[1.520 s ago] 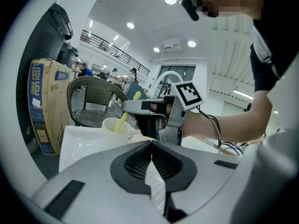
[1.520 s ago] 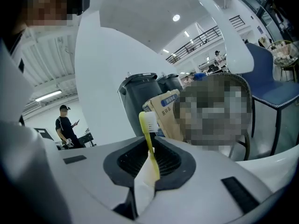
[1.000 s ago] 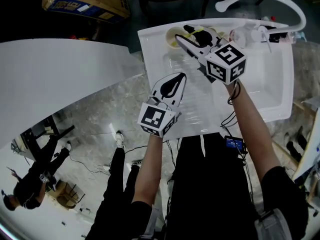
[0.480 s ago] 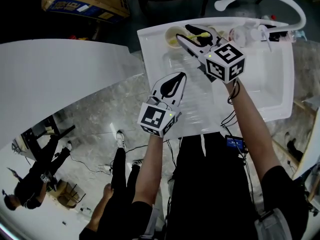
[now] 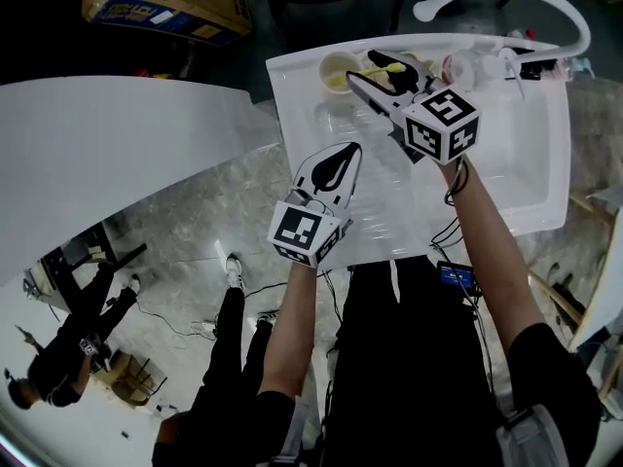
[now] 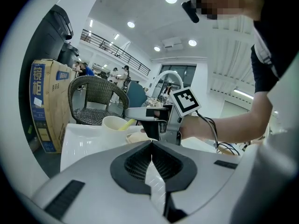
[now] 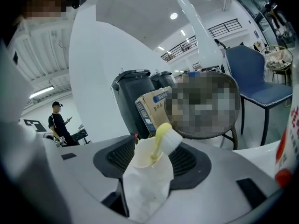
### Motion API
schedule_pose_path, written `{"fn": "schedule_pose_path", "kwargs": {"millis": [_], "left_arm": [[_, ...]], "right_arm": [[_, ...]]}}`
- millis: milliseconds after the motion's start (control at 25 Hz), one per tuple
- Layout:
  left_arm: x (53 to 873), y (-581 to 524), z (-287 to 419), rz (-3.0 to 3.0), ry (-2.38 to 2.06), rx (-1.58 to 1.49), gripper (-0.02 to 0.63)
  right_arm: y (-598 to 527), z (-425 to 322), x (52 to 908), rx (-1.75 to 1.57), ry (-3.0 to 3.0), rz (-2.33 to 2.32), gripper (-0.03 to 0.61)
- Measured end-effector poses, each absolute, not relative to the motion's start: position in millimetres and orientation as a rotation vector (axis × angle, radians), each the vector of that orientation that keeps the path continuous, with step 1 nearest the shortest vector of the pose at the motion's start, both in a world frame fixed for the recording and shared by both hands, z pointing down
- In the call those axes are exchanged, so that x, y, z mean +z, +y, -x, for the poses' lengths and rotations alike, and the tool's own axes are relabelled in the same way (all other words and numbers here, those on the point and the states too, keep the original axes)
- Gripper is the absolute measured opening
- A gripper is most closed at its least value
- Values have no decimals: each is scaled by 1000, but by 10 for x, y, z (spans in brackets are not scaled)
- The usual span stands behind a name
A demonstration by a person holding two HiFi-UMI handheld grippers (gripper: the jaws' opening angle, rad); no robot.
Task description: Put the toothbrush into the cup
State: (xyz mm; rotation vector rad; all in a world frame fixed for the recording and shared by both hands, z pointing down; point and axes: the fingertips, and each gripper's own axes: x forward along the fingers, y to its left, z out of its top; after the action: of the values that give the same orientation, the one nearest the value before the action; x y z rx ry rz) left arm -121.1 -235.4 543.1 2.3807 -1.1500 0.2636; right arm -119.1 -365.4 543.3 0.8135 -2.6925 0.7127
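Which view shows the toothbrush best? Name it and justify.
The right gripper view: the toothbrush is close, its yellow handle and white bristles rising from the cup. The left gripper view shows only a yellow sliver; the head view, a streak.

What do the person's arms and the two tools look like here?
The left tool and right tool are white with black ribbed pads; each carries a cube with black-and-white square markers. A black cable loops at the right wrist. The person wears black short sleeves.
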Motion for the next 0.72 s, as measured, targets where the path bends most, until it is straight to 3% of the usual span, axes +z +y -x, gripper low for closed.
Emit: {"fn": "schedule_pose_path", "kwargs": {"millis": [400,720], "left_arm": [[5309,-2162,1220,-2382,-1136,300,9],[4912,-1943,1258,-2373,-1198,256,9]], "right_arm": [[-3155,1055,5371,797,-2679,-741,235],[-2559,935,4770,626,-2742,-607,247]]}}
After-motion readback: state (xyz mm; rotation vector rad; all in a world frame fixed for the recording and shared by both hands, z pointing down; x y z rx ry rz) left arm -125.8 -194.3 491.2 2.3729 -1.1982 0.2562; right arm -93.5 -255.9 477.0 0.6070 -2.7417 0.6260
